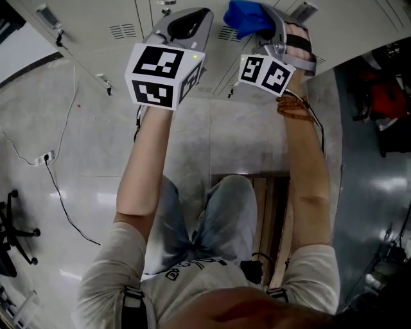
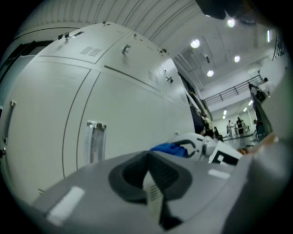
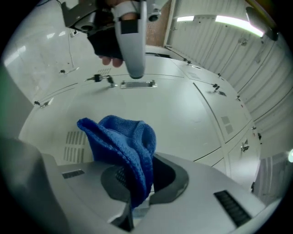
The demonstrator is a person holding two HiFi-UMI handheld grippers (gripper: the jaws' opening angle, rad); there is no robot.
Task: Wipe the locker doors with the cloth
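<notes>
Pale grey locker doors (image 1: 96, 19) with vent slots and small handles run across the top of the head view. My right gripper (image 1: 257, 26) is shut on a bunched blue cloth (image 1: 247, 18), held up close to a door. In the right gripper view the blue cloth (image 3: 123, 146) sticks up from between the jaws of my right gripper (image 3: 137, 192), in front of the locker doors (image 3: 192, 114); contact with the door cannot be told. My left gripper (image 1: 189, 22) is beside it on the left. Its jaws are shut and hold nothing (image 2: 150, 183), near the locker doors (image 2: 128, 105).
A cable and power strip (image 1: 45, 157) lie on the floor at left, near a chair base (image 1: 13, 234). A wooden pallet (image 1: 273, 212) is under the person. Dark and red gear (image 1: 385, 103) stands at right. Distant people (image 2: 238, 123) are down the hall.
</notes>
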